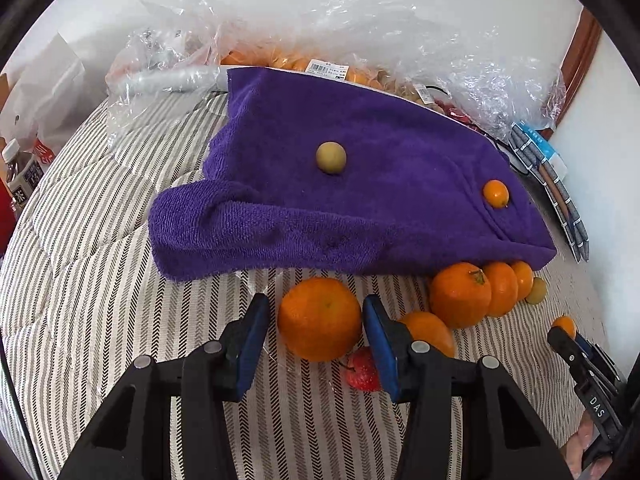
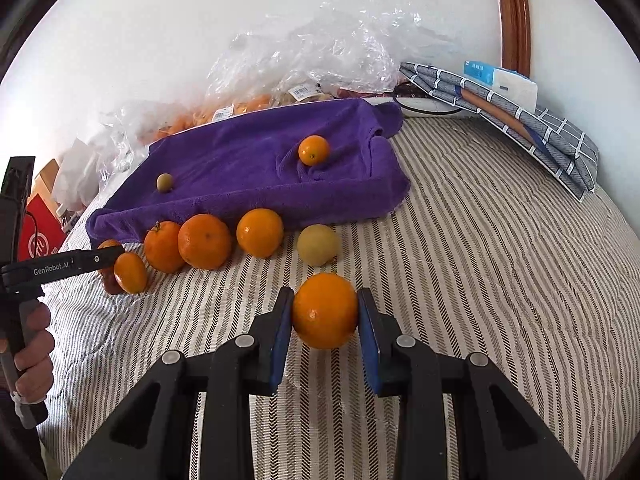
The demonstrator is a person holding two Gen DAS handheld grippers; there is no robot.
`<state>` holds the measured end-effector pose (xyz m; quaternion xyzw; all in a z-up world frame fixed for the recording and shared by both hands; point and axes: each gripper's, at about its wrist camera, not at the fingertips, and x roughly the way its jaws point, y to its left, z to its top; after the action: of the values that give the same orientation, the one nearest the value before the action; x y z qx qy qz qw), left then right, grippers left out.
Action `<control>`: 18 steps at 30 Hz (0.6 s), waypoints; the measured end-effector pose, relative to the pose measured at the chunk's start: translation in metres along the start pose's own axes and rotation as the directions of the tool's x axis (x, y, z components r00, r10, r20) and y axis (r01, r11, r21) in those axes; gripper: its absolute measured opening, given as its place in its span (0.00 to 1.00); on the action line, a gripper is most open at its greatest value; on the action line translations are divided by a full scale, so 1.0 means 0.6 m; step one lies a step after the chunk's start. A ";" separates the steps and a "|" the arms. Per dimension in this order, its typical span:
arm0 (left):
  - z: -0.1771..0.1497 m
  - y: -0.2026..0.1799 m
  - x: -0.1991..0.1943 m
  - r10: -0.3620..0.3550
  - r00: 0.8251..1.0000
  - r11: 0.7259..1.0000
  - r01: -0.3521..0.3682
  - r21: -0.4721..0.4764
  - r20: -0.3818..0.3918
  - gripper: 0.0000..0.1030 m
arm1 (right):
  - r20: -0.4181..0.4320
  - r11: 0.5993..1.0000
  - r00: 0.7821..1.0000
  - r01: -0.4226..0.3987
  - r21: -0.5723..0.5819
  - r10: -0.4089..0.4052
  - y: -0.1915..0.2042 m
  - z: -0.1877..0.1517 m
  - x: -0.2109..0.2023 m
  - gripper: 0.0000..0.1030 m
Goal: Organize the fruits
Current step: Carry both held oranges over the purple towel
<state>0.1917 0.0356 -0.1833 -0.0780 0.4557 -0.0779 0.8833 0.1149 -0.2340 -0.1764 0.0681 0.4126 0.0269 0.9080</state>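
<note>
The right gripper [image 2: 325, 312] has its fingers clenched on an orange [image 2: 325, 310]: both blue pads press the fruit's sides, and it sits between them at 12 o'clock from the wrist, over the striped bed [image 2: 480, 280]. The fruit is round, so no long axis matters.

The relation the next move likely turns on is where this held orange goes. The purple towel [image 2: 260, 168] lies ahead at about 11 o'clock in the right wrist view, carrying a small orange [image 2: 313, 150] and a small green fruit [image 2: 164, 182]. Along its near edge, on the bed, runs a row of oranges [image 2: 204, 241] with a pale yellow fruit [image 2: 318, 245] at its right end, at 12 o'clock just beyond the held orange.

The left gripper [image 1: 316, 320] is part open around a large orange [image 1: 320, 319]. The right pad looks to be touching it, while a gap shows on the left, so I judge it not gripped. A red fruit [image 1: 362, 368] lies just beneath, at 5 o'clock of that orange.
</note>
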 end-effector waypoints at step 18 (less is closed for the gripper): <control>-0.025 0.028 -0.052 -0.092 0.973 0.996 0.093 0.005 0.210 0.37 | 0.025 0.999 0.999 -0.021 0.024 0.020 -0.008 -0.002 -0.007 0.31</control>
<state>0.1630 0.0576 -0.1707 -0.1090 0.3559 -0.1092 0.9217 0.1109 -0.2392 -0.1746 0.0838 0.4010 0.0302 0.9117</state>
